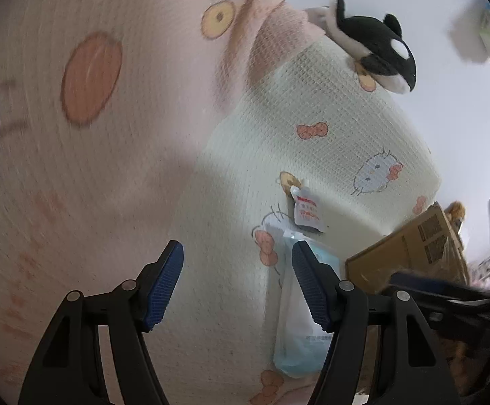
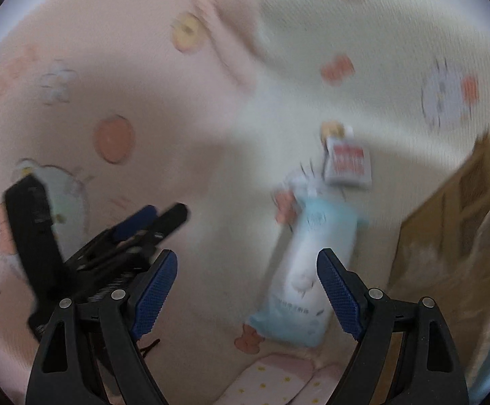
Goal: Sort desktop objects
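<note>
A light blue and white soft packet (image 2: 307,270) lies on a cream and pink patterned blanket (image 2: 211,168); it also shows in the left wrist view (image 1: 299,330). A small white pouch with red print (image 2: 348,163) lies just beyond it, also in the left wrist view (image 1: 307,211). My right gripper (image 2: 246,287) is open and empty, hovering near the packet's left side. My left gripper (image 1: 238,280) is open and empty over the blanket, left of the packet; it shows in the right wrist view (image 2: 150,217). A black and white orca plush (image 1: 376,47) lies at the blanket's far end.
A brown cardboard box (image 1: 410,249) stands at the right of the blanket, also in the right wrist view (image 2: 454,222). A pink dotted cloth (image 2: 278,378) lies at the near edge. The right wrist view is blurred.
</note>
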Available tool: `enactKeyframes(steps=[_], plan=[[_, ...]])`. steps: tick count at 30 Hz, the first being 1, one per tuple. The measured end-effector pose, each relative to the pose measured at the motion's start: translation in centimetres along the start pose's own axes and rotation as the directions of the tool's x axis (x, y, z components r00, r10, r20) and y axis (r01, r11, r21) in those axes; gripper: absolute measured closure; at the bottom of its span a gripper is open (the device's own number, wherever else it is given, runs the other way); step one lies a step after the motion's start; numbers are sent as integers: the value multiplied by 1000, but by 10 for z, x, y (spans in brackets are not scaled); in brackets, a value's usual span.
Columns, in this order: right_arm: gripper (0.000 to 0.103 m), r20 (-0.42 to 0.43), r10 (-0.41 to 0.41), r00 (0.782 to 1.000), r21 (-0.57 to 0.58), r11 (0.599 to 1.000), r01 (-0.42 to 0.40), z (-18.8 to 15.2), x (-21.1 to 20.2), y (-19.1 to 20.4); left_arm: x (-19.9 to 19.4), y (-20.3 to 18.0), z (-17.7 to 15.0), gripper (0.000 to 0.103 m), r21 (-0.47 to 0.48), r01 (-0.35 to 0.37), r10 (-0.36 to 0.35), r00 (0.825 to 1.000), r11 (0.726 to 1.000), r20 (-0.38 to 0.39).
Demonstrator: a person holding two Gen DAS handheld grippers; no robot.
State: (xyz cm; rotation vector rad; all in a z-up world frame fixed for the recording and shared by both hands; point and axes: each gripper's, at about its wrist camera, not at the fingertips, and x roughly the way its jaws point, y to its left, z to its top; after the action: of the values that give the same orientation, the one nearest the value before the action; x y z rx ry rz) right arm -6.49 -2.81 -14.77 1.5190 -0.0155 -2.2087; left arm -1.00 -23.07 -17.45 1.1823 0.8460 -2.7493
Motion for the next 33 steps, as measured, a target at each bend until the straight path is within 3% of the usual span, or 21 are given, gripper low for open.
enactKeyframes(steps=[6, 10, 17, 21, 26, 29, 33], plan=[[20, -38, -70, 997, 40, 997, 72, -4, 23, -14, 9, -1, -15, 32, 32, 108, -106, 994, 994, -33], [20, -79, -54, 995, 81, 995, 60, -8, 36, -23, 18, -4, -26, 33, 51, 98, -94, 994, 994, -61], [20, -133, -68, 989, 87, 993, 80, -18, 52, -33, 28, 10, -26, 33, -55, 143, -147, 985, 988, -93], [20, -162, -77, 984, 96, 991, 94, -24, 65, -42, 29, 14, -28, 33, -93, 222, -231, 967, 971, -108], [20, -210, -87, 974, 63, 993, 102, -33, 81, -46, 37, 5, -30, 33, -66, 209, -216, 966, 976, -140], [20, -222, -43, 974, 87, 994, 64, -36, 86, -48, 44, -7, -28, 33, -32, 250, -252, 952, 968, -173], [20, -209, -52, 976, 76, 995, 69, -40, 89, -51, 56, -18, -30, 33, -9, 268, -262, 937, 964, -232]])
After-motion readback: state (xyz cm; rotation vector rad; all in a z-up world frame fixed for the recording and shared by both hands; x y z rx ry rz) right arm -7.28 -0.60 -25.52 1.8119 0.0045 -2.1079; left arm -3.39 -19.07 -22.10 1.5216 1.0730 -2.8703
